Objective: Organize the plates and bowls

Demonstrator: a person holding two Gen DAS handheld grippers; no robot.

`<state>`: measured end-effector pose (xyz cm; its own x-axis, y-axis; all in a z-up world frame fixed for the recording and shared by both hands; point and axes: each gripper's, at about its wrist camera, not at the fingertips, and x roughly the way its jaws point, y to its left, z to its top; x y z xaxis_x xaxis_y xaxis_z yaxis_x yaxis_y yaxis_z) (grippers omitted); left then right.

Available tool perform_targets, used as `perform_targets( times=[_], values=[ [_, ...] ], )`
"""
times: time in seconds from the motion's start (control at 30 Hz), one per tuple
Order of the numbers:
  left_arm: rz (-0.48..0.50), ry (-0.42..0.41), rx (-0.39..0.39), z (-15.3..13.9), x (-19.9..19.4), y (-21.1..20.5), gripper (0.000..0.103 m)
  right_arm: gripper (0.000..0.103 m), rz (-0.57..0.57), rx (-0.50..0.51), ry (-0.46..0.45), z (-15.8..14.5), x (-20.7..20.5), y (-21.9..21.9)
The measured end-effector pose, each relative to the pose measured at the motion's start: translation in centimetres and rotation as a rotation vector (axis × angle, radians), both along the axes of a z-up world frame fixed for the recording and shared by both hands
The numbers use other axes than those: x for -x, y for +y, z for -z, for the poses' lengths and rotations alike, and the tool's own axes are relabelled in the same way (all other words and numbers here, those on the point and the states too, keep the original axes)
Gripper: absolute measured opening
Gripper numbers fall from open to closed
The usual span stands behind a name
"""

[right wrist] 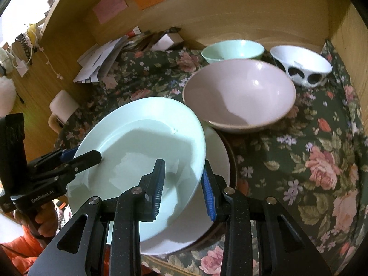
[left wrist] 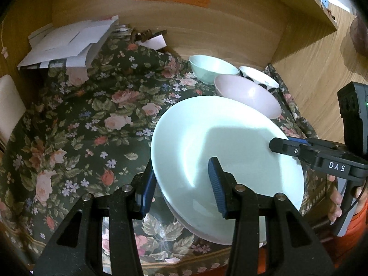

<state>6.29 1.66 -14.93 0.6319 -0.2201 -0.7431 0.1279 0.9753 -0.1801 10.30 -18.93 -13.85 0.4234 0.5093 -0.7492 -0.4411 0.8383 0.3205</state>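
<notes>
A pale green plate (left wrist: pixel 218 142) (right wrist: pixel 142 133) hangs tilted over a white plate (right wrist: pixel 218 156) (left wrist: pixel 207 232), which lies on a dark-rimmed plate (right wrist: pixel 232 161). My left gripper (left wrist: pixel 181 187) (right wrist: pixel 85 155) is shut on the plate's left rim. My right gripper (right wrist: pixel 184 188) (left wrist: pixel 285 143) is shut on the opposite rim. Behind the plates stand a pink bowl (left wrist: pixel 248 96) (right wrist: pixel 241 94), a mint bowl (left wrist: pixel 211 67) (right wrist: pixel 232 50) and a white bowl with black spots (left wrist: pixel 257 80) (right wrist: pixel 301 66).
A floral cloth (left wrist: pixel 92 126) (right wrist: pixel 310 161) covers the table inside a wooden alcove (left wrist: pixel 218 30). Loose papers and envelopes (left wrist: pixel 69 43) (right wrist: pixel 101 59) pile up at the back left. A white cylinder (right wrist: pixel 63 105) stands at the left edge. A person's hand (right wrist: pixel 43 216) holds the left gripper's handle.
</notes>
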Motion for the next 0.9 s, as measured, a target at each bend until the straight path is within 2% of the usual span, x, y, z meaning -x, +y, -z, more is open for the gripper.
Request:
perform_targets(
  times=[0.37,0.53,0.9],
  values=[
    [0.003,0.044,-0.006,1.7,-0.4,-0.3,0.045,0.03,0.008,-0.009,0.04,1.1,0.1,-0.2],
    [-0.003,0.037,-0.025,1.9,-0.6,-0.4,0.045,0.03,0.005,-0.008,0.054,1.4,-0.2,0.0],
    [-0.012,0.079,-0.012,3.2,-1.5,0.1,0.045,0.03,0.001,-0.015,0.061,1.5,-0.4,0.0]
  ],
)
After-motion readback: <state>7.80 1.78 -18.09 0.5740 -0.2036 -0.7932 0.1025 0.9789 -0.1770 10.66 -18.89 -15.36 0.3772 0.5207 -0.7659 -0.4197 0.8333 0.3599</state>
